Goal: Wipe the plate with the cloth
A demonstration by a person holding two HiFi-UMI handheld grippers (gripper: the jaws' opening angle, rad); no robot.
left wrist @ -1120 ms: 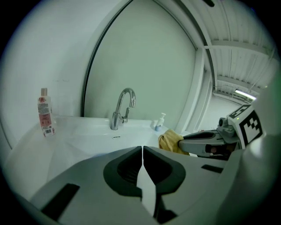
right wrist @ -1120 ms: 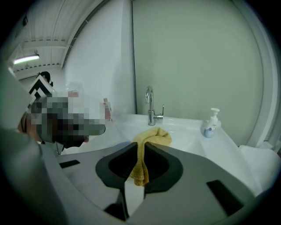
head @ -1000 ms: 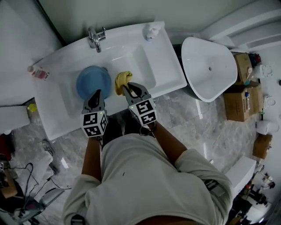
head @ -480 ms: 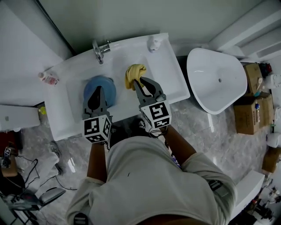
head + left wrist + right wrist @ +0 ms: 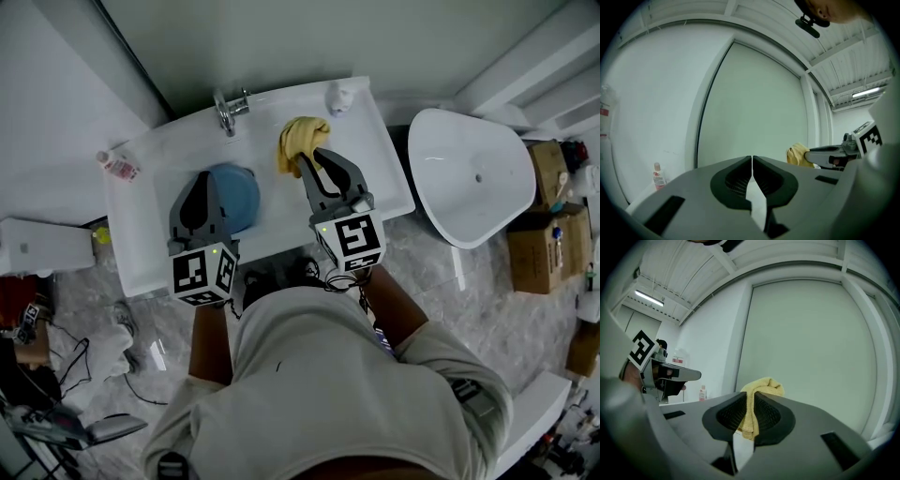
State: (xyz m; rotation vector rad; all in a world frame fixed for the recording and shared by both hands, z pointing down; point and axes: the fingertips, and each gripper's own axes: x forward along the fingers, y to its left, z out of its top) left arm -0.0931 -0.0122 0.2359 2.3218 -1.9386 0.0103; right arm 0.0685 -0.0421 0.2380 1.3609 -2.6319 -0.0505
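Right gripper (image 5: pixel 310 156) clenched on the yellow cloth (image 5: pixel 302 139), upper centre of frame; left gripper (image 5: pixel 203 187) closed, holding nothing. Blue plate (image 5: pixel 242 192) lies in the sink (image 5: pixel 131 225) (lower left of the cloth), nearer the left gripper.

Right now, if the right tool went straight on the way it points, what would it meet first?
Probably the pale wall panel. The right tool, shut on the yellow cloth, points straight at it, and nothing else shows in that line; how far off it is remains unclear.
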